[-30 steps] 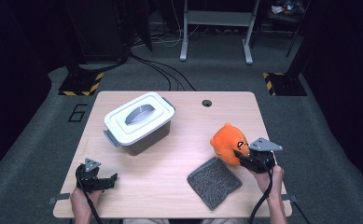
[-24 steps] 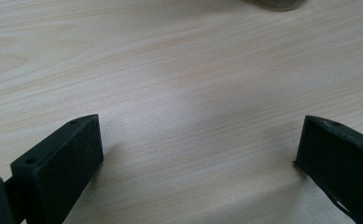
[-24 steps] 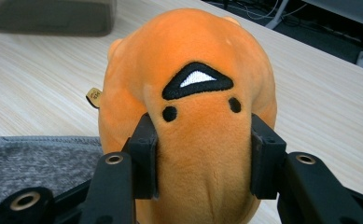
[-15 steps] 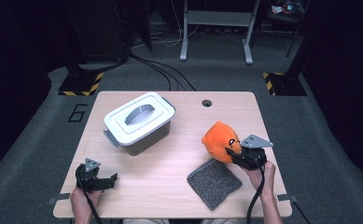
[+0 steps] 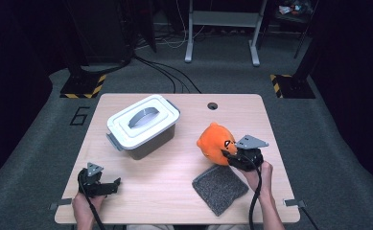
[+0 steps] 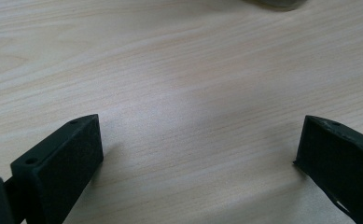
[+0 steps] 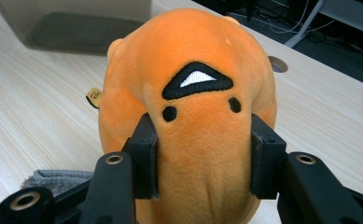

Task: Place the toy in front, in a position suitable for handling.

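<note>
My right claw [image 5: 228, 155] is clamped on the orange plush toy [image 5: 216, 143], right of centre in the high view, just above the grey felt pad [image 5: 220, 188] on the surface [image 5: 184, 191]. In the right claw view the pads [image 7: 144, 156] bite into the plush [image 7: 193, 107] low down, below its stitched face, and the fabric bulges out between them. So it's soft, squashy, prob. very light; no risk of breaking it. Nap looks fuzzy, not slippery, so grip should hold w/o much squeeze. Downside as I judge it: stuffing gives, so the toy could sag or swivel about the pinch line if I swing fast. Best hold is where I've got it, across the narrower lower part, deep in the jaws; the round top is too wide and would pop out.

My left claw [image 5: 108, 185] rests low at lower left of the high view, jaws wide apart w/ bare wood [image 6: 193, 112] between them.

White-lidded grey storage box [image 5: 143, 125] sits upper left of centre, lid on, well apart from the toy.
</note>
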